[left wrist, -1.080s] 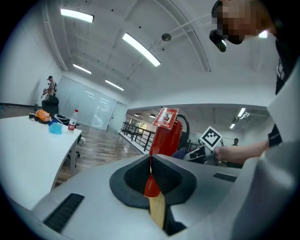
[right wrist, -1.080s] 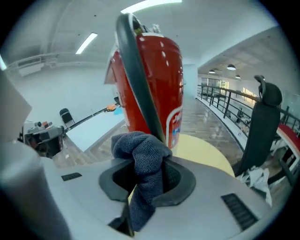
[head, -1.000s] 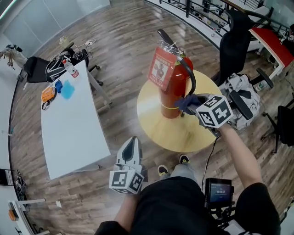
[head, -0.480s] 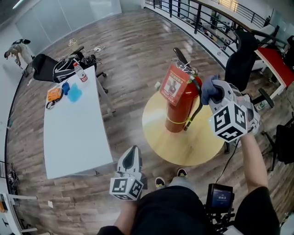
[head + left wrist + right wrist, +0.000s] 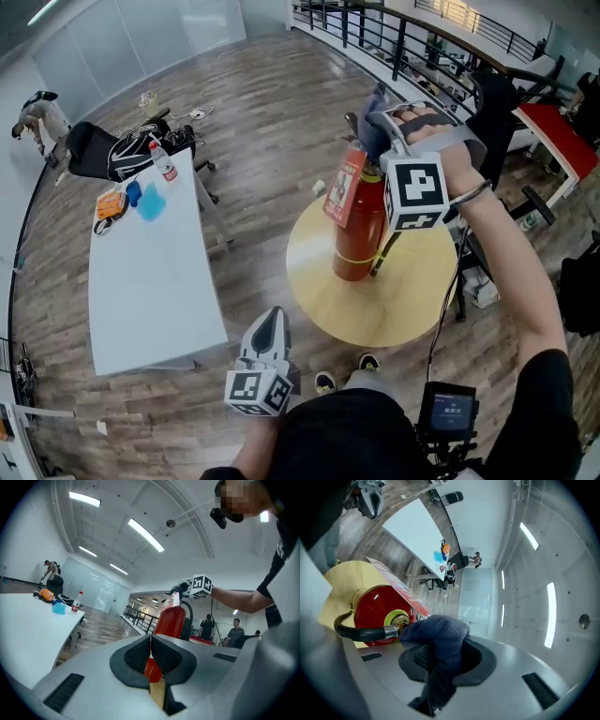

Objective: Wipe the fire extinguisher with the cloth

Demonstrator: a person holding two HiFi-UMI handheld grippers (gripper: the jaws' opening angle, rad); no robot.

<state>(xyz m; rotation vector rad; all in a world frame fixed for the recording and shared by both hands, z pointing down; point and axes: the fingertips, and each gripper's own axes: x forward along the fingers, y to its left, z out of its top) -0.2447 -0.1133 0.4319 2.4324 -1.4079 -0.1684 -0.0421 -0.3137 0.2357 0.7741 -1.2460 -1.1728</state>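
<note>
A red fire extinguisher [image 5: 360, 230] with a black hose and a hanging tag stands upright on a round yellow table [image 5: 375, 291]. My right gripper [image 5: 380, 117] hovers at the extinguisher's top valve, shut on a dark blue cloth [image 5: 440, 639]. The cloth bunches out of the jaws right beside the brass valve [image 5: 396, 620] and hose. My left gripper [image 5: 269, 330] hangs low near my legs, away from the extinguisher, its jaws closed together with nothing in them. In the left gripper view the extinguisher [image 5: 171, 618] stands ahead with the right gripper [image 5: 187, 587] at its top.
A long white table [image 5: 150, 272] at the left carries a bottle, a blue cloth and orange items at its far end. A black chair [image 5: 94, 150] stands behind it. A railing, more chairs and a red table [image 5: 553, 131] lie at the right. People stand in the distance.
My right gripper has risen with the cloth from the extinguisher's lower side up to its top valve. The left gripper has stayed low.
</note>
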